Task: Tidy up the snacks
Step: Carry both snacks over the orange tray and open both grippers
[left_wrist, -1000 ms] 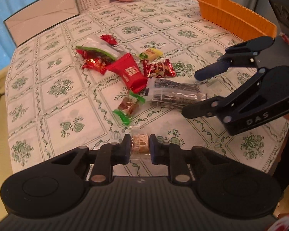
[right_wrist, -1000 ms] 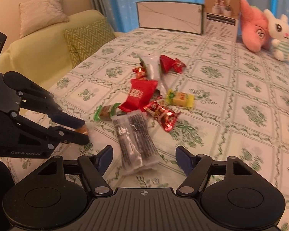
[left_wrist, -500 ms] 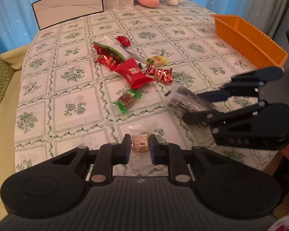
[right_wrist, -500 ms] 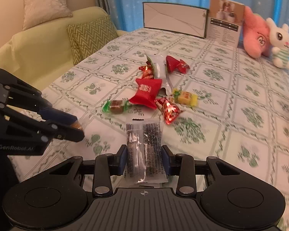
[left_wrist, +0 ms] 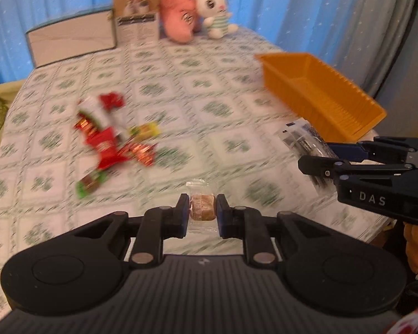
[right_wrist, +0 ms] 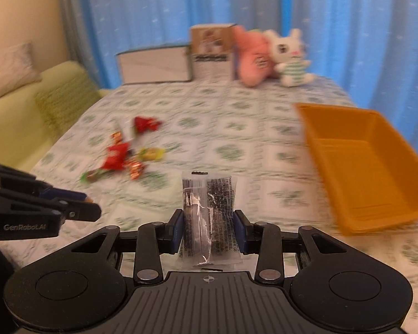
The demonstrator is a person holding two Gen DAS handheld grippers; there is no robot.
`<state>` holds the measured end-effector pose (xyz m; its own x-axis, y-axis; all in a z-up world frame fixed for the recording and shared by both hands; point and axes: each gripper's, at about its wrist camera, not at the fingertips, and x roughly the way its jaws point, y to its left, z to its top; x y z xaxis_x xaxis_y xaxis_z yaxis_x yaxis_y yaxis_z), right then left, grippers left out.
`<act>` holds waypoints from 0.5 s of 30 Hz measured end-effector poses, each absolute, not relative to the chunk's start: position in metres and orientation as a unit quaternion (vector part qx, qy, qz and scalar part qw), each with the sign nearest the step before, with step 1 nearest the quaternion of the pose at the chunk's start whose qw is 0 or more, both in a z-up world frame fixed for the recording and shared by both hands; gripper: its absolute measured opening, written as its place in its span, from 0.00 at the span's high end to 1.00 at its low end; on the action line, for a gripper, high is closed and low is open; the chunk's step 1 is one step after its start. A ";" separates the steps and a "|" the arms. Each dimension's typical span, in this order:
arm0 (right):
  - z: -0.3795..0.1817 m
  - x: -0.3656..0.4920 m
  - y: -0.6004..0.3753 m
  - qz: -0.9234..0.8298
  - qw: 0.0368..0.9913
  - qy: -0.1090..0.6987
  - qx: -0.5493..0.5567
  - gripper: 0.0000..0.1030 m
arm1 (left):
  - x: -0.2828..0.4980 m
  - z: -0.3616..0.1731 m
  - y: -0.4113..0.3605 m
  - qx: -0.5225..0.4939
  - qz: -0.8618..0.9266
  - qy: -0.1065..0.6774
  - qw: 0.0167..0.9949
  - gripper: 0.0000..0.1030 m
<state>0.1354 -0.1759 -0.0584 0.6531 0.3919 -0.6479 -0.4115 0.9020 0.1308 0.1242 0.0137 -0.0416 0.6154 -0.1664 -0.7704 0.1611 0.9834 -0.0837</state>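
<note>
My left gripper (left_wrist: 202, 211) is shut on a small brown candy in a clear wrapper (left_wrist: 202, 210), held above the table. My right gripper (right_wrist: 209, 229) is shut on a clear packet with black contents (right_wrist: 209, 217); it also shows in the left wrist view (left_wrist: 317, 164), right of the left one. An orange tray (right_wrist: 376, 164) stands at the right, empty inside; it also shows in the left wrist view (left_wrist: 320, 94). A pile of snacks in red, green and yellow wrappers (left_wrist: 111, 139) lies on the table at the left, also in the right wrist view (right_wrist: 122, 156).
The table has a green-patterned cloth (left_wrist: 197, 83). At its far end stand a white box (left_wrist: 69, 39), a printed card (left_wrist: 136, 16), a pink plush (left_wrist: 178, 14) and a white bunny plush (left_wrist: 214, 11). A green sofa with cushions (right_wrist: 28, 105) is at the left.
Both grippers have lifted and swung right toward the orange tray with their snacks. A second ago the right gripper was open around the packet; it then shut on it.
</note>
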 end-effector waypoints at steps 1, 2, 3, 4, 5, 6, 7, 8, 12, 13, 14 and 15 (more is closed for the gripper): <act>-0.053 0.138 -0.190 0.207 0.914 0.349 -0.006 0.63 | 0.130 -0.037 0.000 -0.005 -0.100 0.423 0.901 0.83; -0.048 0.141 -0.202 0.195 0.918 0.346 -0.001 0.63 | 0.136 -0.032 -0.014 -0.007 -0.108 0.417 0.903 0.83; -0.043 0.147 -0.217 0.181 0.922 0.342 0.004 0.63 | 0.142 -0.027 -0.027 -0.007 -0.117 0.411 0.904 0.83; -0.039 0.153 -0.231 0.166 0.926 0.338 0.009 0.63 | 0.148 -0.024 -0.040 -0.007 -0.127 0.406 0.905 0.83; -0.035 0.159 -0.247 0.153 0.930 0.335 0.015 0.63 | 0.154 -0.020 -0.053 -0.007 -0.136 0.402 0.905 0.83; -0.032 0.165 -0.262 0.140 0.933 0.331 0.019 0.63 | 0.161 -0.017 -0.067 -0.007 -0.146 0.397 0.906 0.83; -0.030 0.170 -0.272 0.130 0.935 0.329 0.021 0.63 | 0.169 -0.015 -0.080 -0.007 -0.155 0.394 0.906 0.83; -0.028 0.178 -0.285 0.119 0.937 0.328 0.024 0.63 | 0.176 -0.013 -0.091 -0.007 -0.162 0.393 0.905 0.83; -0.026 0.204 -0.322 0.091 0.938 0.331 0.039 0.63 | 0.205 -0.011 -0.133 -0.005 -0.181 0.387 0.904 0.83; -0.029 0.211 -0.331 0.087 0.938 0.334 0.043 0.63 | 0.212 -0.011 -0.140 -0.007 -0.184 0.387 0.904 0.83; -0.030 0.216 -0.336 0.086 0.937 0.336 0.047 0.63 | 0.218 -0.012 -0.146 -0.008 -0.185 0.388 0.903 0.83; -0.032 0.221 -0.342 0.084 0.936 0.338 0.050 0.63 | 0.224 -0.013 -0.152 -0.008 -0.186 0.388 0.903 0.83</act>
<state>0.2213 -0.3424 -0.0320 0.7567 0.1916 -0.6250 -0.1237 0.9808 0.1509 0.2243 -0.1524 -0.0131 0.6302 -0.3415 -0.6973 0.3291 0.9309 -0.1586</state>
